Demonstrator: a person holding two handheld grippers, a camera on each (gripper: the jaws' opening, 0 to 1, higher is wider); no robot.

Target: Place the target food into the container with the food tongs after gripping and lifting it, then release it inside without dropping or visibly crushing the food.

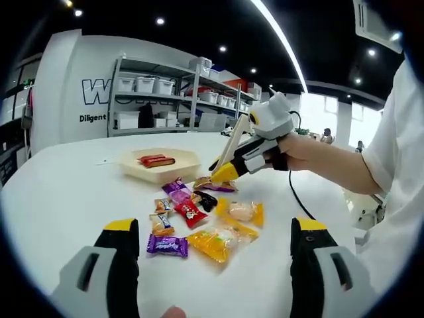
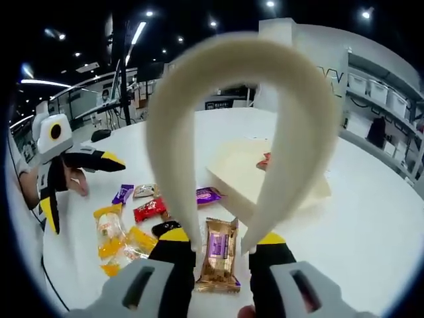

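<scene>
My right gripper (image 2: pixel 222 240) is shut on a pair of cream food tongs (image 2: pixel 298 132), whose bend arches up in front of the camera. A gold-wrapped snack with a purple label (image 2: pixel 218 255) lies on the white table between the tongs' lower ends; whether they touch it is unclear. In the left gripper view, the right gripper (image 1: pixel 225 173) holds the tongs (image 1: pixel 235 136) over that snack (image 1: pixel 213 186), just right of the beige tray (image 1: pixel 165 173). A red snack (image 1: pixel 156 160) lies in the tray. My left gripper (image 1: pixel 215 228) is open and holds nothing.
Several wrapped sweets lie loose before the tray: a purple one (image 1: pixel 167 246), a red one (image 1: pixel 191 213), yellow-orange packs (image 1: pixel 218 242). The tray (image 2: pixel 232 182) lies right of the tongs in the right gripper view. A person's sleeve (image 1: pixel 397 165) is at the right. Shelves stand behind the table.
</scene>
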